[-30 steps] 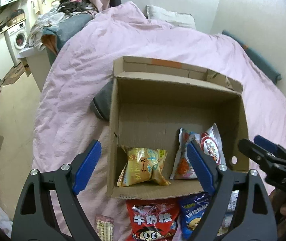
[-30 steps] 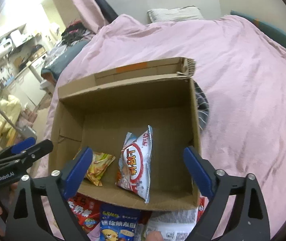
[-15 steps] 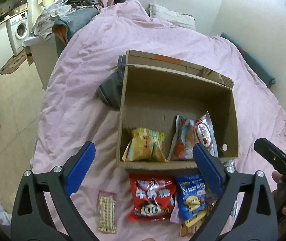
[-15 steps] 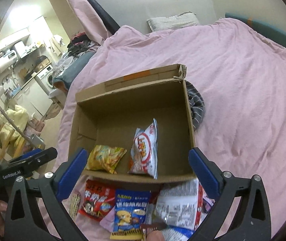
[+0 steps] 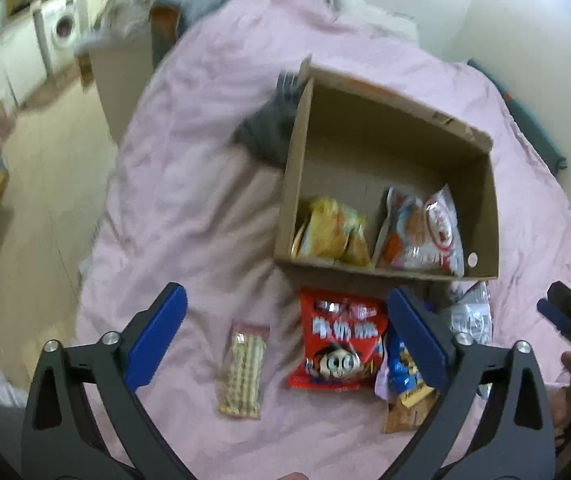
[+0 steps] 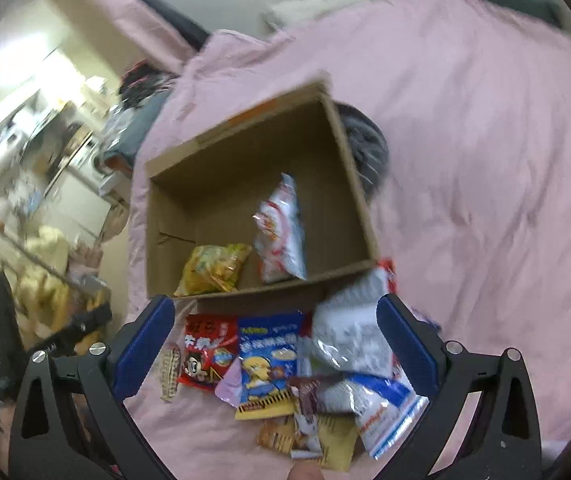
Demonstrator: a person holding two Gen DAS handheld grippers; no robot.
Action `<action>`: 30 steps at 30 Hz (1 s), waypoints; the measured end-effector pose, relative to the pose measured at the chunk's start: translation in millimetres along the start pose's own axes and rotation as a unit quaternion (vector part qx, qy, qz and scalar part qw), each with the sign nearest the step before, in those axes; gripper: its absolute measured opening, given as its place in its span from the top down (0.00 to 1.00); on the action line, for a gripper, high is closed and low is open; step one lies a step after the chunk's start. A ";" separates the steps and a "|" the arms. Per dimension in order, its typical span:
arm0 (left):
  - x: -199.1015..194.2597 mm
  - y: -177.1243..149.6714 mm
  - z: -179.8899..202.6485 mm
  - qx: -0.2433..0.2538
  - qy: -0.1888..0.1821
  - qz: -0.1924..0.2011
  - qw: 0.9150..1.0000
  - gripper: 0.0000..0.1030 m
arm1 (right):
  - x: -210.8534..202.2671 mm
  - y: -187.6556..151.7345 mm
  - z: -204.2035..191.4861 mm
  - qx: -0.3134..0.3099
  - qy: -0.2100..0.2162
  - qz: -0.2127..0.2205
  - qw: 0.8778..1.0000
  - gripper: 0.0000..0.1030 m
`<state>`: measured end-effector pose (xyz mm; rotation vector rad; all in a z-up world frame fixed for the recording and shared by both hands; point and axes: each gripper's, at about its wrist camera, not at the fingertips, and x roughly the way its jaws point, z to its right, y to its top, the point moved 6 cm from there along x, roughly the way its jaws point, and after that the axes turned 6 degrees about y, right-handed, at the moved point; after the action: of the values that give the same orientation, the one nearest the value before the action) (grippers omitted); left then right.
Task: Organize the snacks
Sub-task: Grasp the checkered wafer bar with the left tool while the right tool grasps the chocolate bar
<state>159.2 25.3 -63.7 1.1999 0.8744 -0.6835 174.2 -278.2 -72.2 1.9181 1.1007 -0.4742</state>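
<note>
An open cardboard box [image 5: 481, 184] [image 6: 359, 196] lies on a pink quilt and holds a yellow snack bag [image 5: 331, 234] [image 6: 213, 268] and a white-and-red bag [image 5: 425, 232] [image 6: 281, 232]. In front of it lie a red bag [image 5: 339, 344] [image 6: 203, 350], a blue bag [image 6: 267, 348], a narrow cracker pack [image 5: 245, 364], a silvery white bag [image 6: 349, 336] and several smaller packets. My left gripper [image 5: 285, 332] hangs over the cracker pack and red bag, jaws still opening, nothing between them. My right gripper [image 6: 275, 338] is open above the pile, empty.
A dark grey garment [image 5: 269, 132] [image 6: 365, 148] lies against the box's far side. The pink quilt [image 5: 189, 184] spreads widely around. The bed's left edge drops to a floor [image 5: 41, 184] with a washing machine [image 5: 63, 30] and clutter. A pillow [image 6: 317, 0] lies at the wall.
Both grippers have pulled back from the box toward the near edge of the bed, so the snack pile in front now shows. The left jaws have spread a little wider.
</note>
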 end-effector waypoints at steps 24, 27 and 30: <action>114.9 -77.4 -27.7 0.009 0.069 -0.218 0.973 0.61 | 23.6 -39.1 27.7 0.042 0.034 -0.123 0.991 0.14; 111.0 -77.4 -23.3 0.012 0.067 -0.214 0.974 0.75 | 40.1 -61.1 17.9 0.035 0.056 -0.184 0.981 0.45; 107.2 -76.4 -21.4 0.013 0.068 -0.208 0.976 0.77 | 51.1 -75.0 7.7 0.004 0.043 -0.218 0.975 0.60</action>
<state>145.6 27.7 -196.4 1.1045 1.2536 -0.9589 139.7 -239.6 -147.1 1.7137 1.5892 -0.6381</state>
